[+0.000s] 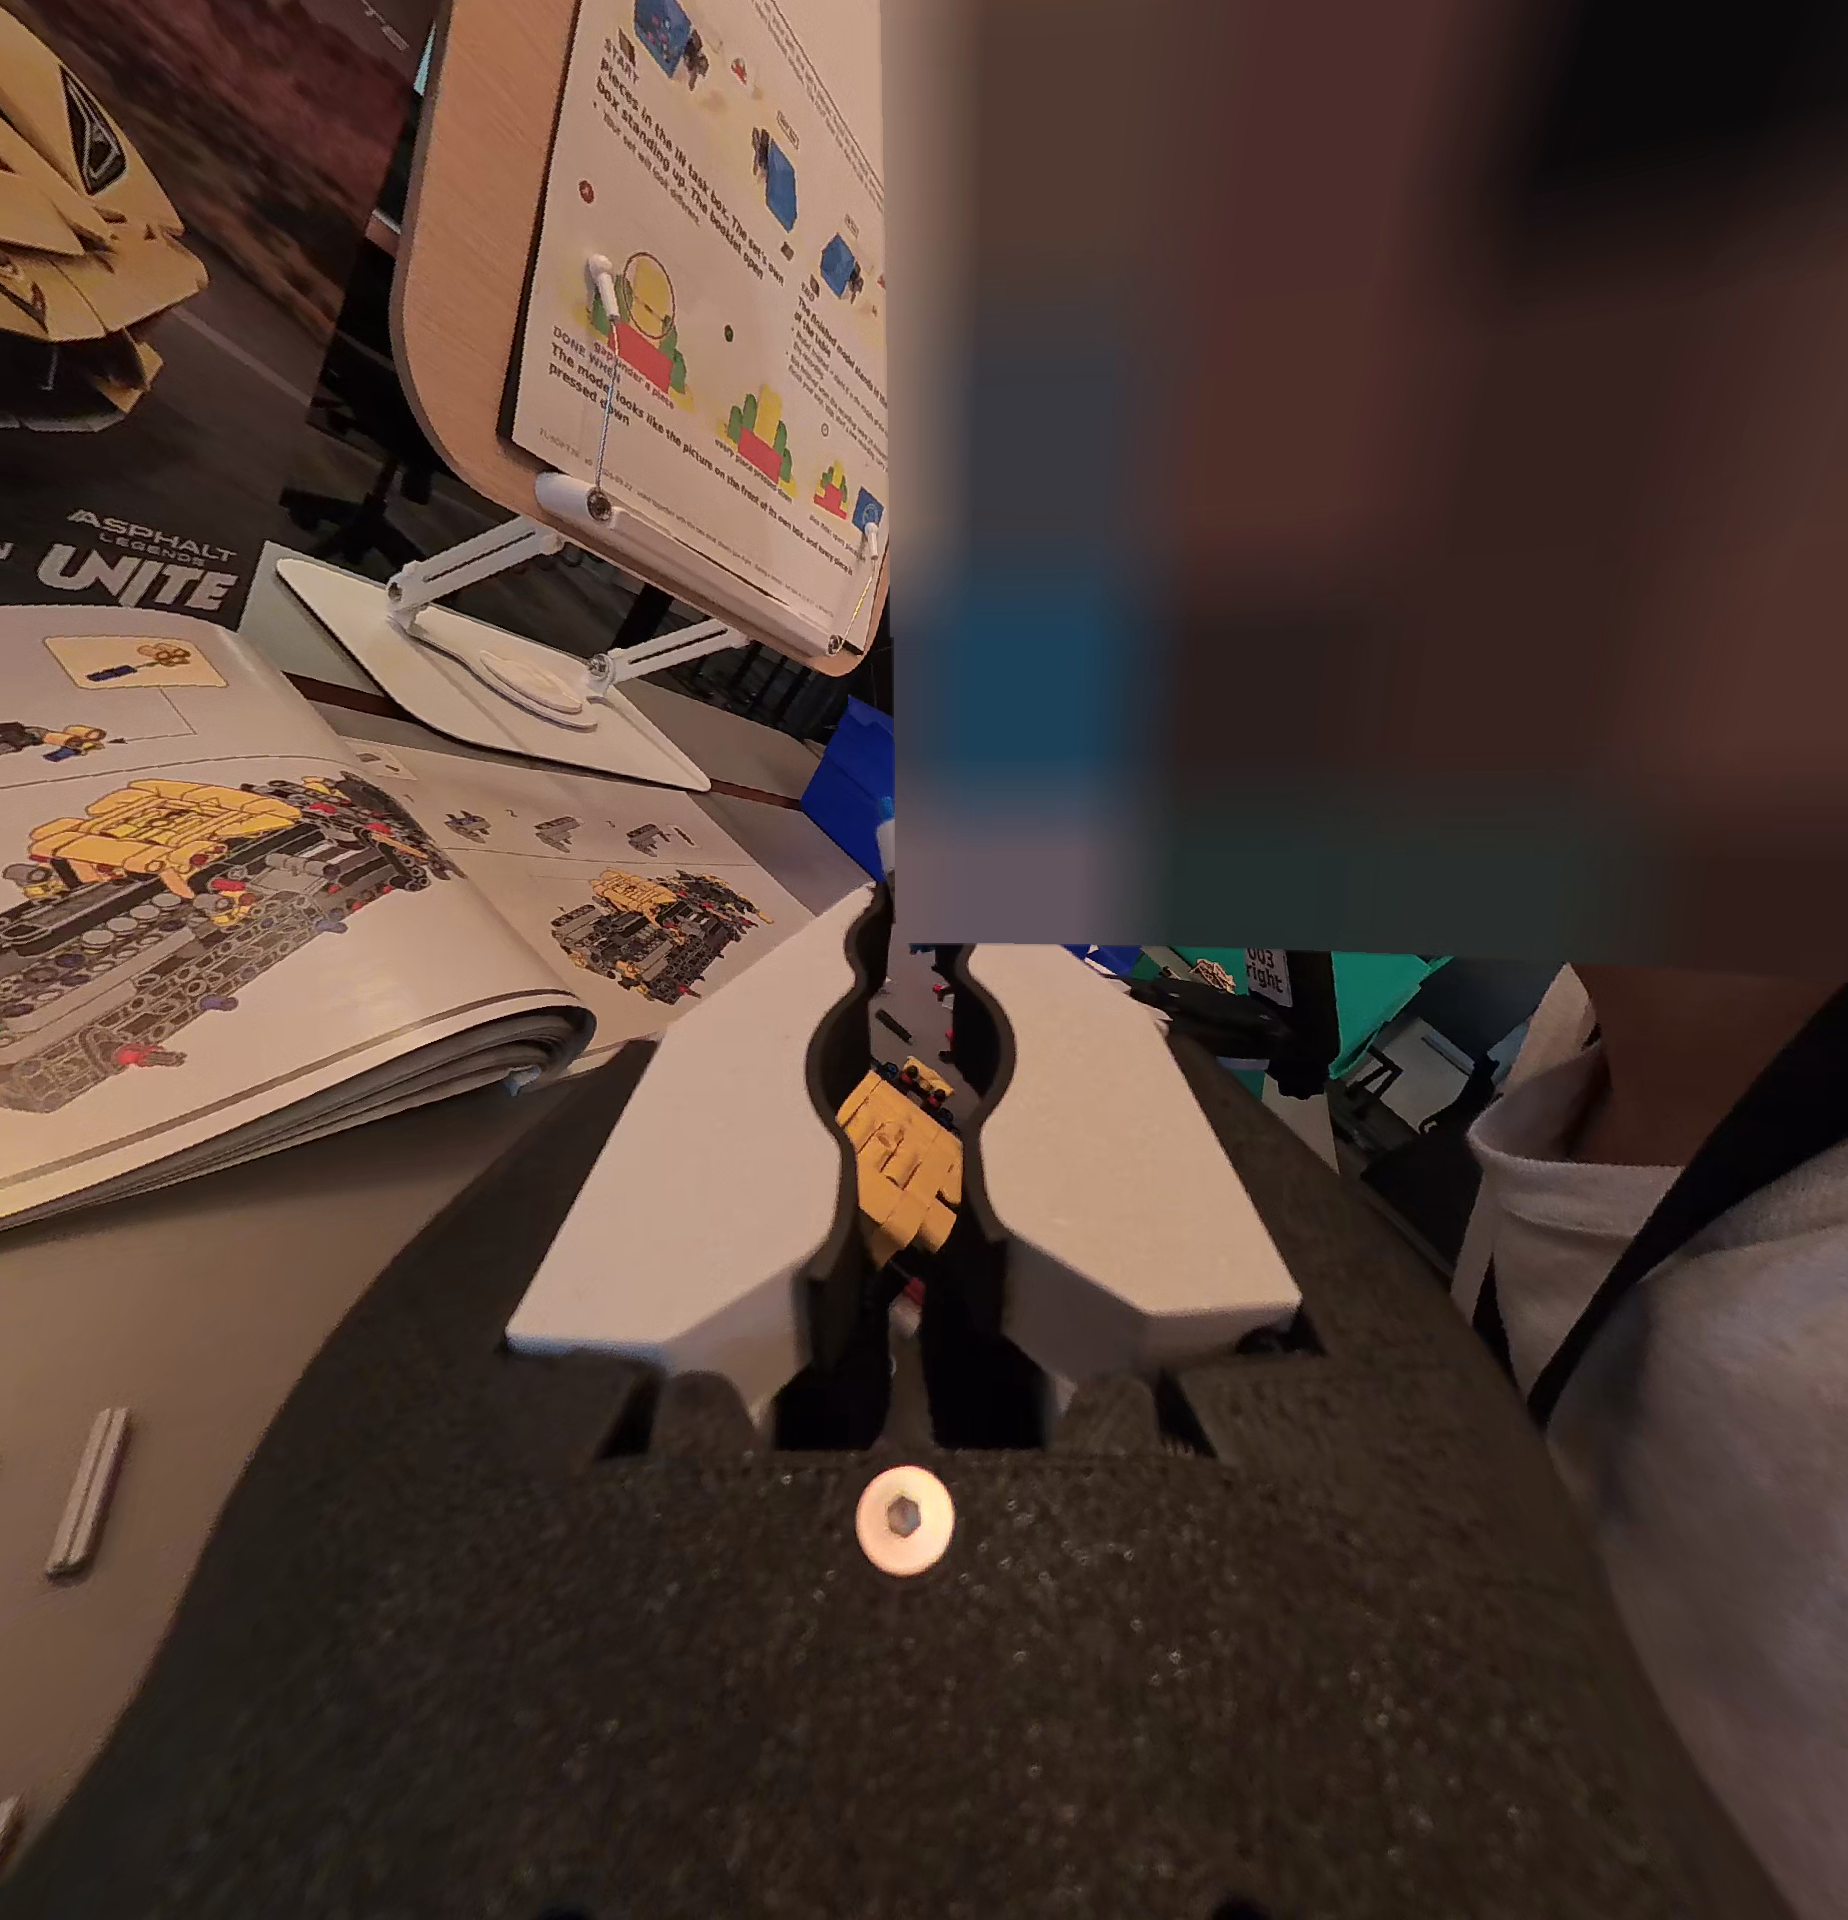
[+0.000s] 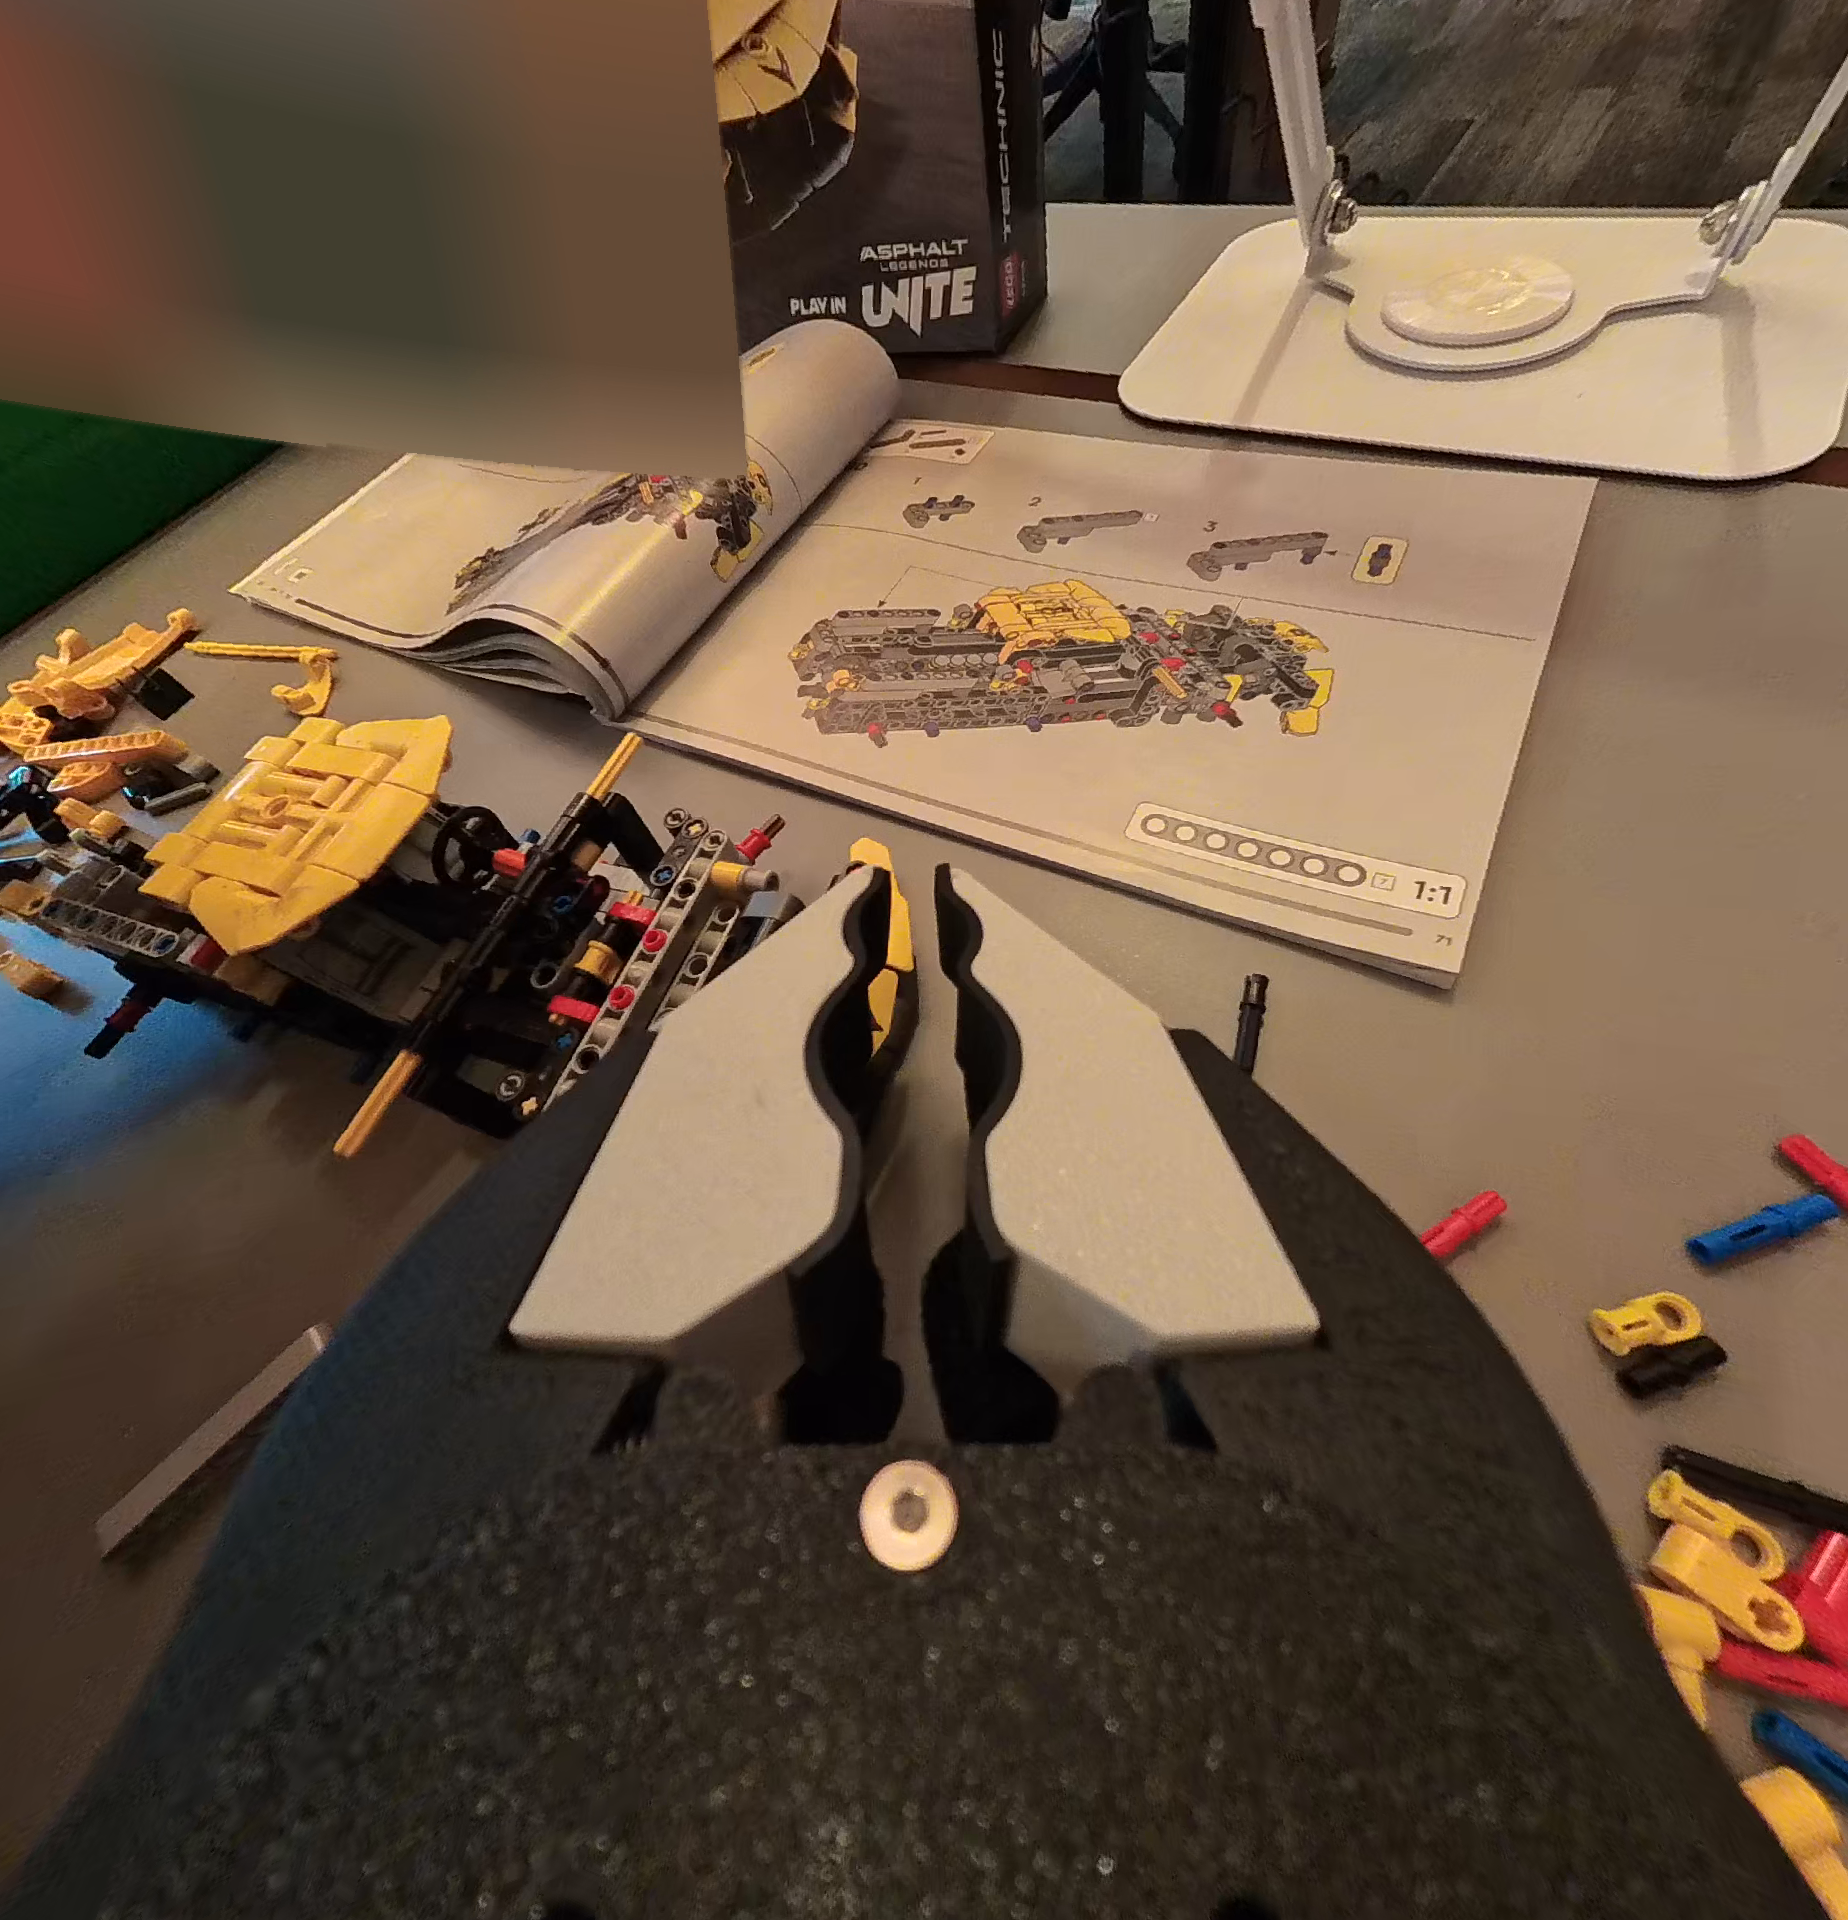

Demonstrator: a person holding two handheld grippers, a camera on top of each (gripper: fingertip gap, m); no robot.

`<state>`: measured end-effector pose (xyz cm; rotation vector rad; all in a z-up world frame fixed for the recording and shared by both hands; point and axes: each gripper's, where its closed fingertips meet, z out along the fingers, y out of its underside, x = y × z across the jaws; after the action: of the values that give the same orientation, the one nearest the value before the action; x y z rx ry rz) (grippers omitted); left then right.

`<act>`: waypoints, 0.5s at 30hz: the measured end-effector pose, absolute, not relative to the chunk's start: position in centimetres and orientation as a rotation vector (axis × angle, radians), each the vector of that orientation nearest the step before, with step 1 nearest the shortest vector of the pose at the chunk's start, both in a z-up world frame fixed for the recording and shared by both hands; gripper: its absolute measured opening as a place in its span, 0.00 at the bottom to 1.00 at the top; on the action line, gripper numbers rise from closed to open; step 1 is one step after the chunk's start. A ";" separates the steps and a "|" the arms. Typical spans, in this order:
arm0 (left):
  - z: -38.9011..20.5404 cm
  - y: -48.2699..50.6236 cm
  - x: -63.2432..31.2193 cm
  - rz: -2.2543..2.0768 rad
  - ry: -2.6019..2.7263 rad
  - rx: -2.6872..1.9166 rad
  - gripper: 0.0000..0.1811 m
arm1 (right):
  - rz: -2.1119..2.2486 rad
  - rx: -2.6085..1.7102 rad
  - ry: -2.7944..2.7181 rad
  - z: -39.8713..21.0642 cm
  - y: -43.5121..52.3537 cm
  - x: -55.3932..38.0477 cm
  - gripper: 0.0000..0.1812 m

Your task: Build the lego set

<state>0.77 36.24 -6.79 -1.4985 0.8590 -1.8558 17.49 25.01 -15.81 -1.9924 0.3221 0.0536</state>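
The left gripper (image 1: pixel 915 935) shows matte grey fingers with wavy black pads, a narrow gap between them, gripping nothing visible. The right gripper (image 2: pixel 912 883), built alike, is nearly closed on a glossy yellow piece (image 2: pixel 894 966). The studded yellow-and-black lego model (image 2: pixel 380 894) lies left of it on the smooth grey table (image 2: pixel 1678 883), near an open instruction booklet (image 2: pixel 1107 675).

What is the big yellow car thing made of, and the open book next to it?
The yellow car model looks like hard plastic: smooth, slightly shiny molded pieces with pin holes. The open instruction book looks like glossy paper: thin stacked pages curl at the fold and catch the light.
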 end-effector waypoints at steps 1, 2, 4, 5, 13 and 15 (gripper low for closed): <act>-6.8 36.2 0.8 -1.854 0.860 -1.501 0.04 | 0.054 -1.993 0.323 -15.8 25.0 17.5 0.04; -6.9 36.3 0.8 -1.849 0.860 -1.501 0.04 | 0.054 -1.993 0.324 -15.8 25.0 17.5 0.04; -6.9 36.2 0.8 -1.850 0.863 -1.500 0.04 | 0.056 -1.991 0.325 -15.8 25.0 17.5 0.04; -6.9 36.2 0.8 -1.852 0.863 -1.501 0.04 | 0.058 -1.992 0.325 -15.8 25.0 17.5 0.04; -7.2 36.2 0.9 -1.838 0.873 -1.510 0.04 | 0.052 -1.986 0.328 -15.6 24.8 17.6 0.04; -7.1 36.2 0.9 -1.833 0.873 -1.507 0.04 | 0.041 -1.988 0.325 -15.6 24.7 17.7 0.04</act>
<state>0.89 36.19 -7.14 -1.5071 0.8727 -1.8329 17.70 24.74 -15.63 -1.9879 0.3252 0.0407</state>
